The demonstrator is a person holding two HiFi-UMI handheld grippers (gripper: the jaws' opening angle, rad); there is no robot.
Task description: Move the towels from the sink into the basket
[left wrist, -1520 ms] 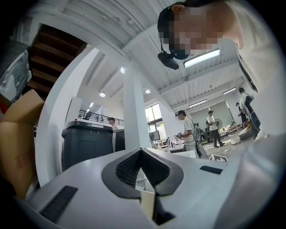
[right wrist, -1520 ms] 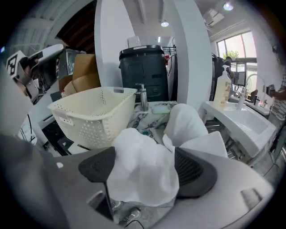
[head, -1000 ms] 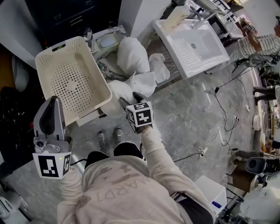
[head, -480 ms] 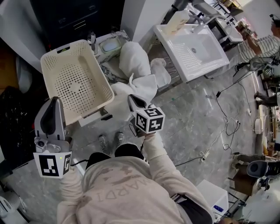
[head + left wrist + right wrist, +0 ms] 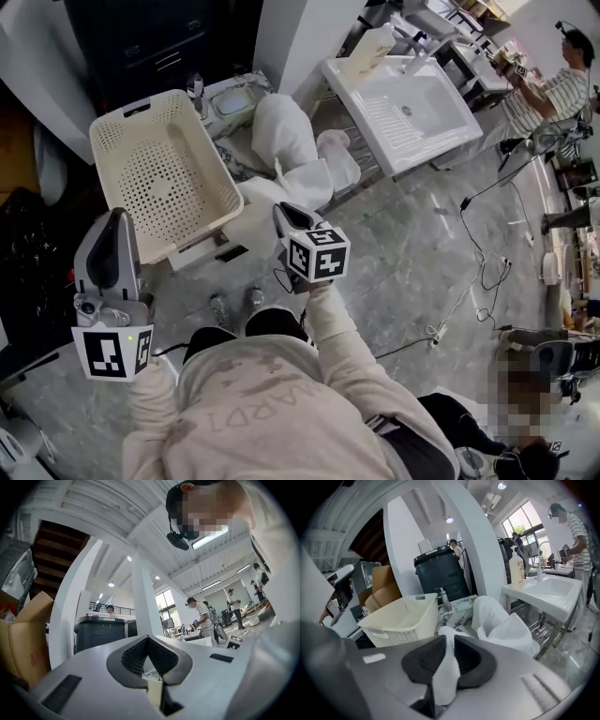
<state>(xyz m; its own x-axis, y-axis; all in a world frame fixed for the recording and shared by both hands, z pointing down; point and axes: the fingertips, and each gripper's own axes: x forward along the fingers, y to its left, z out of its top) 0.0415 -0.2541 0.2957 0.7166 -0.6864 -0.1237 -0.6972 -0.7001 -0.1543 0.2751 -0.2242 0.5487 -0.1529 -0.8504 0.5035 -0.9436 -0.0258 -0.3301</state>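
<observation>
White towels [image 5: 300, 183] lie heaped on the marbled counter between the cream perforated basket [image 5: 122, 117] and the white sink [image 5: 450, 127]. My right gripper [image 5: 281, 214] is shut on a fold of one towel [image 5: 444, 667], which is drawn up into a peak. Its jaws clamped down and have just eased slightly apart, the cloth still pinched between the pads. The basket [image 5: 401, 616] stands empty to the left of the towels, and the sink [image 5: 548, 590] is empty at right. My left gripper [image 5: 112, 220] hangs low at the left, jaws together [image 5: 147, 641] and empty.
A second bunched towel [image 5: 281, 127] sits further back on the counter. A soap bottle [image 5: 370, 47] stands at the sink's corner. Cables [image 5: 478, 272] trail over the grey floor. A person in a striped shirt [image 5: 562, 84] stands at the far right. A dark bin [image 5: 440, 573] is behind the basket.
The right gripper closed on the towel and rose, shifting slightly right and pulling a corner of the cloth up. The left gripper has stayed where it was.
</observation>
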